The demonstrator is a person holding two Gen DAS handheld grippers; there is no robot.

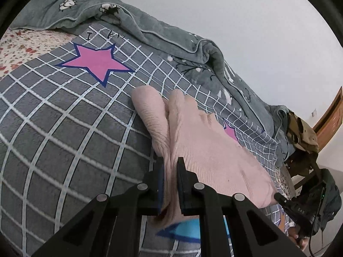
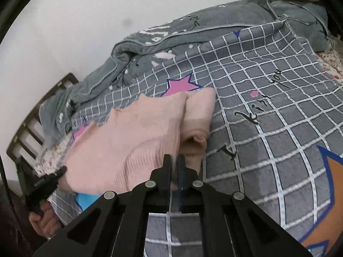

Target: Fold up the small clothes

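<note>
Grippers, left [image 1: 170,167] and right [image 2: 174,162], both pinch the pink top [image 1: 205,147] by one edge, probably to fold it over on the blanket [image 1: 64,128].

Item: one small garment [image 1: 205,150], pale pink ribbed knit, soft and thin. State: partly folded, doubled over on itself, with a rolled, tube-like fold along one side [image 2: 199,115] and a flatter panel beside it. Pose: lifted at its two near corners, each pinched, so the near edge is raised and stretched taut between them; the far end droops down to the bed. Location: over a grey blanket [image 1: 64,128] with a white grid and pink stars, covering part of one star.
</note>
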